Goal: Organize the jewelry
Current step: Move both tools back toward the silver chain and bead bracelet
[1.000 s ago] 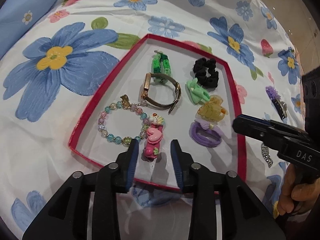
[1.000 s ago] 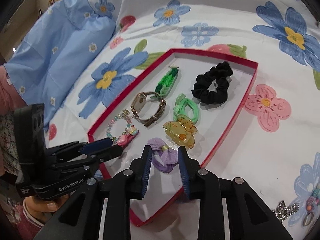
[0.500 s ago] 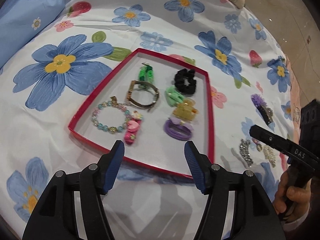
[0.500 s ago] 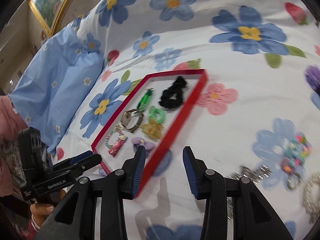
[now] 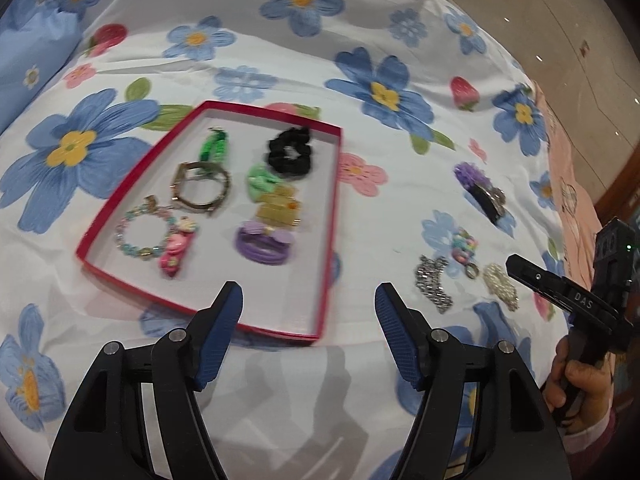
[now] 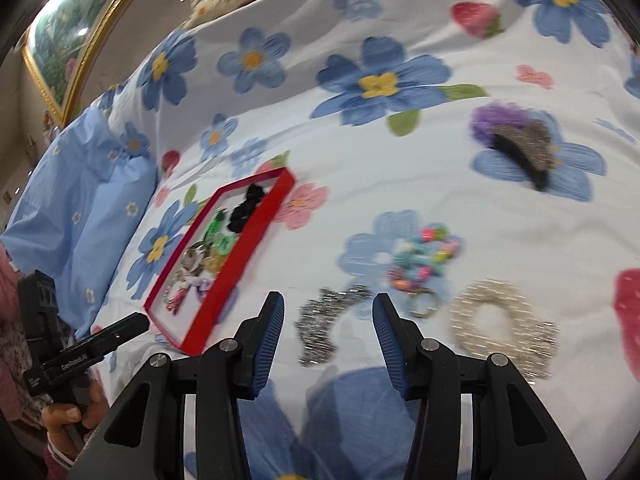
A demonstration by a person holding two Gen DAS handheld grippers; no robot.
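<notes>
A red tray lies on the flowered bedsheet and holds a black scrunchie, a watch, a beaded bracelet, a pink clip and a purple hair tie. My left gripper is open and empty above the tray's near edge. My right gripper is open and empty, with a silver rhinestone clip between its fingers' line. Beside that clip lie a colourful bead keyring, a pearl scrunchie and a purple-and-black hair clip. The tray also shows in the right wrist view.
A light blue pillow lies to the left of the tray. A gold-framed picture stands at the back left. The bed's right edge and the floor show at the far right. The sheet is wrinkled.
Both grippers have pulled back from the tray and opened wider. The right gripper has swung right, over the loose jewellery on the sheet. The pink clip stays in the tray.
</notes>
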